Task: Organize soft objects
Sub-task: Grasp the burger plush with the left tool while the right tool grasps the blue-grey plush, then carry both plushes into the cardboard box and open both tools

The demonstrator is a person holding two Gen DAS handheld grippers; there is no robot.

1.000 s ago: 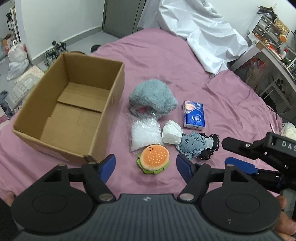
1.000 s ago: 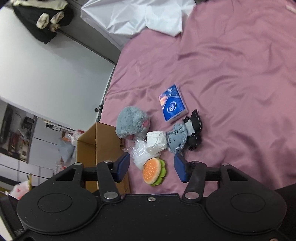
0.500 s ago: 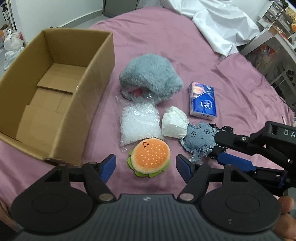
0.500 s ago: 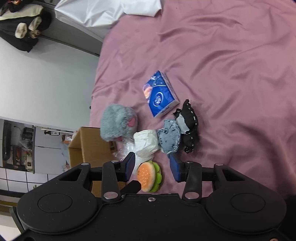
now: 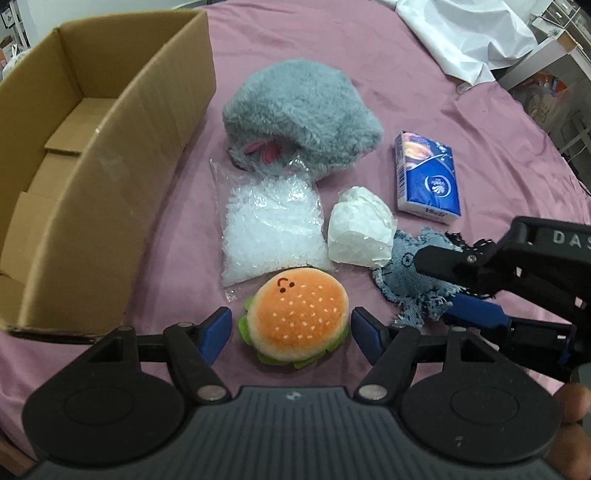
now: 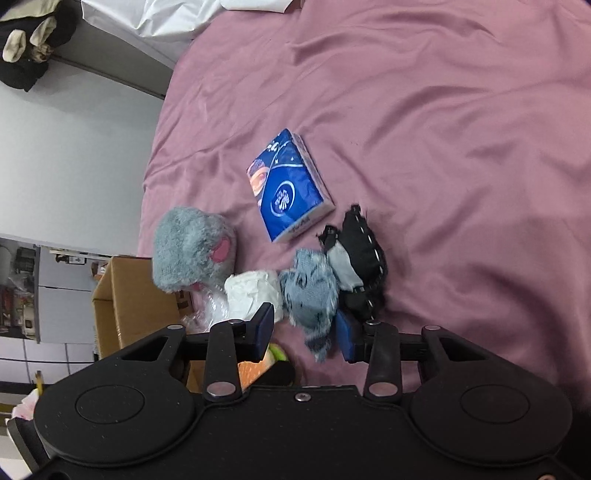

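Both grippers have dropped closer to the bed [image 5: 424,96] since the earlier frames, so the pile fills more of each view. Largest first: pink sheet across the bed, white cloth [image 5: 465,33] bunched at its far edge. Cardboard box [image 5: 110,177] open-topped on the left, nothing seen inside, standing just beside the pile. Grey plush [image 5: 303,114], the biggest soft thing, lies at the back of the pile with a pink patch underneath. Clear bag of pellets [image 5: 269,229] rests against its near side. Blue tissue pack [image 5: 428,177] lies flat to the right, apart from the plush. White wrapped lump [image 5: 360,232] sits between bag and denim doll [image 6: 310,291], touching both. Burger plush [image 5: 295,314] lies nearest, between the left gripper [image 5: 291,330] fingers; jaws stand wide, pads clear of it on both sides. Right gripper [image 6: 304,332] is over the doll, jaws narrow and closing, the doll's frayed lower edge between them; whether the pads press yet, cannot tell. Doll's black part [image 6: 364,258] trails to the right.
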